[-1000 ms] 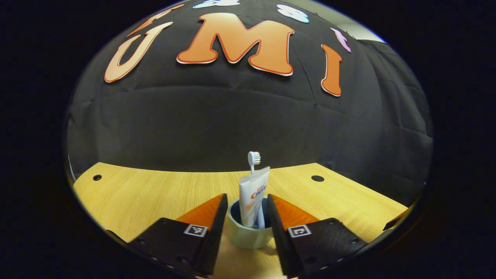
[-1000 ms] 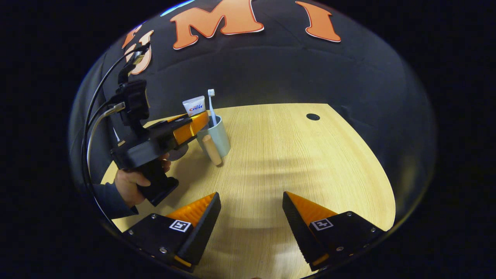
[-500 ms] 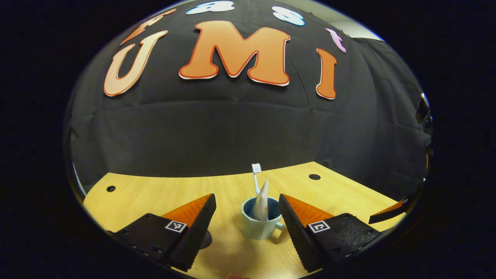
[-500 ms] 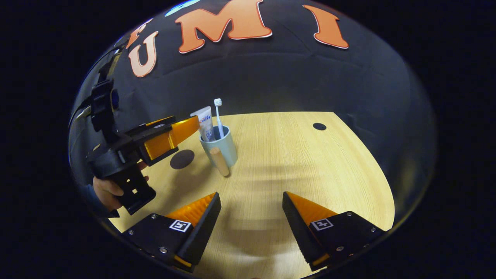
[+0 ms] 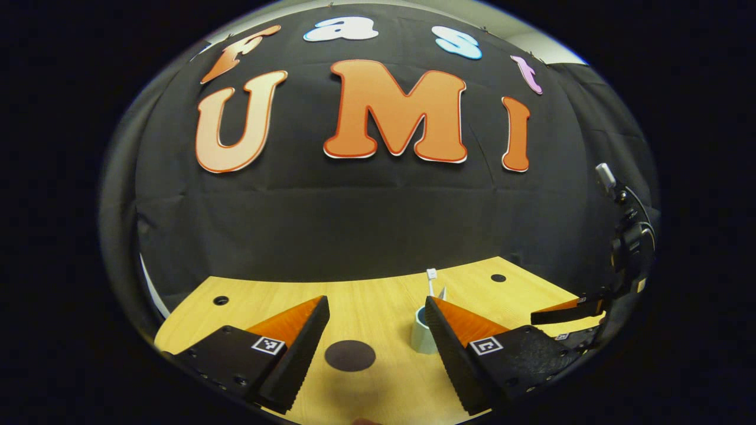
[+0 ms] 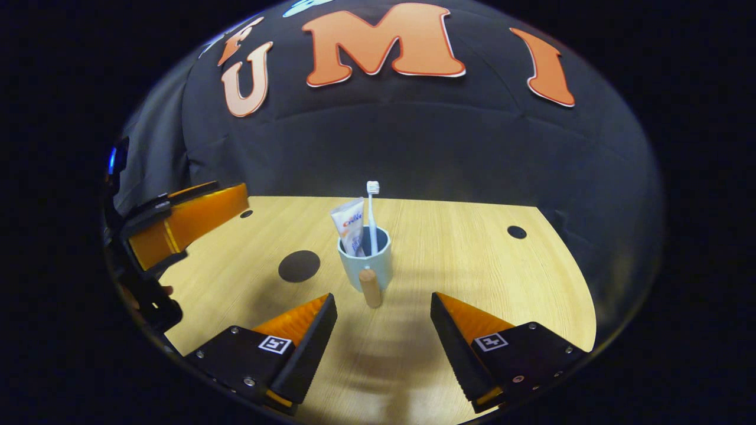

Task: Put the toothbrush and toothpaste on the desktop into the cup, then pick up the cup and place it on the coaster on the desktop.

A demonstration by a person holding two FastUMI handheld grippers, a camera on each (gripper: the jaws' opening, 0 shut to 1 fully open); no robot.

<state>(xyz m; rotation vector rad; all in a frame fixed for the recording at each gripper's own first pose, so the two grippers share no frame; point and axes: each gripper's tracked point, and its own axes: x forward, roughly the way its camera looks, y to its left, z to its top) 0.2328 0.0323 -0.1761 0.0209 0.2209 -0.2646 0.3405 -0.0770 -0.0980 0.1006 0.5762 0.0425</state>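
Note:
A pale green cup (image 6: 366, 265) with a wooden handle (image 6: 371, 287) stands upright on the wooden desktop (image 6: 472, 265). In it stand a white toothpaste tube (image 6: 349, 227) and a white toothbrush (image 6: 372, 212). A dark round coaster (image 6: 299, 265) lies bare on the desk just left of the cup. My right gripper (image 6: 383, 295) is open, a short way in front of the handle. My left gripper (image 5: 375, 301) is open too, with the coaster (image 5: 349, 355) between its fingers farther off. Its right finger hides part of the cup (image 5: 420, 337). The left gripper (image 6: 233, 200) hovers left of the coaster.
Small round holes (image 6: 517, 232) sit in the desktop near its far corners. The black booth wall closes off the back of the desk. The right gripper (image 5: 555, 316) shows at the far right of the left gripper view.
My left gripper opened off the cup, then pulled back and to the left. The cup stays standing beside the coaster. My right gripper swung round and now faces the cup's handle.

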